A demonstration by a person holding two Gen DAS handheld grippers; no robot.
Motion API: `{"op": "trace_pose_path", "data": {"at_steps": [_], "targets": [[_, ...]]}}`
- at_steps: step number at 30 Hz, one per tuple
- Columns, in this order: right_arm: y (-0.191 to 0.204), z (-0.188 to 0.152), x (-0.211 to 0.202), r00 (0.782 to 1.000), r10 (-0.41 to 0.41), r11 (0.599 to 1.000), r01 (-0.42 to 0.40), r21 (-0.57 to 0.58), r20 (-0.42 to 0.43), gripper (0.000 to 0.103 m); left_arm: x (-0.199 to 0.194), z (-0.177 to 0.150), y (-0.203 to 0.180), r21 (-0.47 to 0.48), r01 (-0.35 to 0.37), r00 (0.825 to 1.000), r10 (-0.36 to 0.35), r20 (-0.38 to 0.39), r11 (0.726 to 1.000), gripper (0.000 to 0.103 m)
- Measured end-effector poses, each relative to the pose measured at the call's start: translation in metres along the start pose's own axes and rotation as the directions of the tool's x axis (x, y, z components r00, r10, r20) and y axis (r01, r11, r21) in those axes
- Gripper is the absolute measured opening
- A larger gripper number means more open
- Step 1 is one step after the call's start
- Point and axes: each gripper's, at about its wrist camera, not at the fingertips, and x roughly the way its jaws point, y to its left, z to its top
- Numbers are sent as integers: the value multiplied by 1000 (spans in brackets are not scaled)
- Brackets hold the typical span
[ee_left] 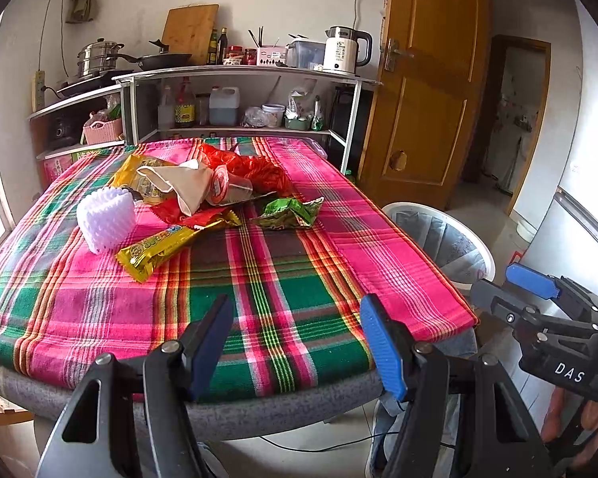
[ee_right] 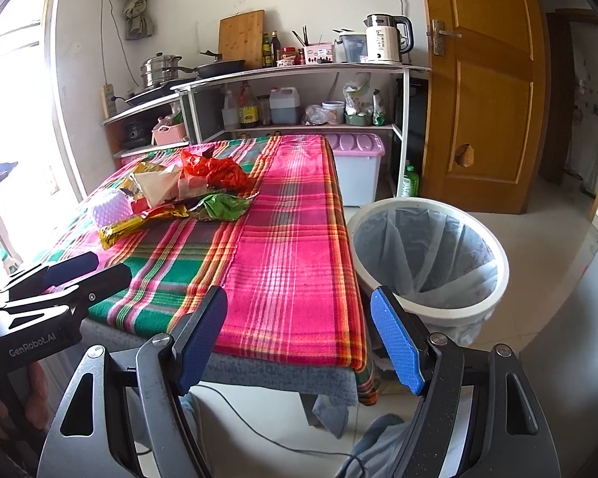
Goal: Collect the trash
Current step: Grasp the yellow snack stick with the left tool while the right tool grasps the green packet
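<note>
Both tongs, left point(ee_left: 295, 342) and right point(ee_right: 299, 342), gape apart, empty. Trash point(ee_left: 187, 195) lies well ahead on the surface point(ee_left: 283, 279); bin point(ee_right: 426, 255) beside the right tongs. Light wrappers may slip or snag neighbours.

pink-green plaid tablecloth point(ee_left: 291, 279), gold wrapper point(ee_left: 159, 249), green wrapper point(ee_left: 289, 215), red bag point(ee_left: 255, 169), white bin point(ee_right: 430, 255).

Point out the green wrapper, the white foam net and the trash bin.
green wrapper point(ee_left: 289, 215), left wrist view, middle of the crumpled foil.
white foam net point(ee_left: 107, 220), left wrist view, its front face.
trash bin point(ee_right: 494, 296), right wrist view, near right rim.
</note>
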Motion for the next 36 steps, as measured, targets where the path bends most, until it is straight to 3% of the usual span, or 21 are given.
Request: {"op": "trace_pose_path", "data": {"at_steps": [15,23,28,36], "targets": [[24,30,61,988,132,990,-135,-31,-80,75,27,34,77,-31,-164,986,165,34,986,68],[40,62,101,976,188,979,-196,-65,-106,75,60,46,97,34,-133,990,134,-38,991,68],[46,76,135,957,235,969,-245,-39,-169,75,73,47,98,50,-123,988,127,-83,991,68],[55,92,174,931,285,957,-289,17,-227,75,80,42,101,24,-81,989,83,-121,996,45]]}}
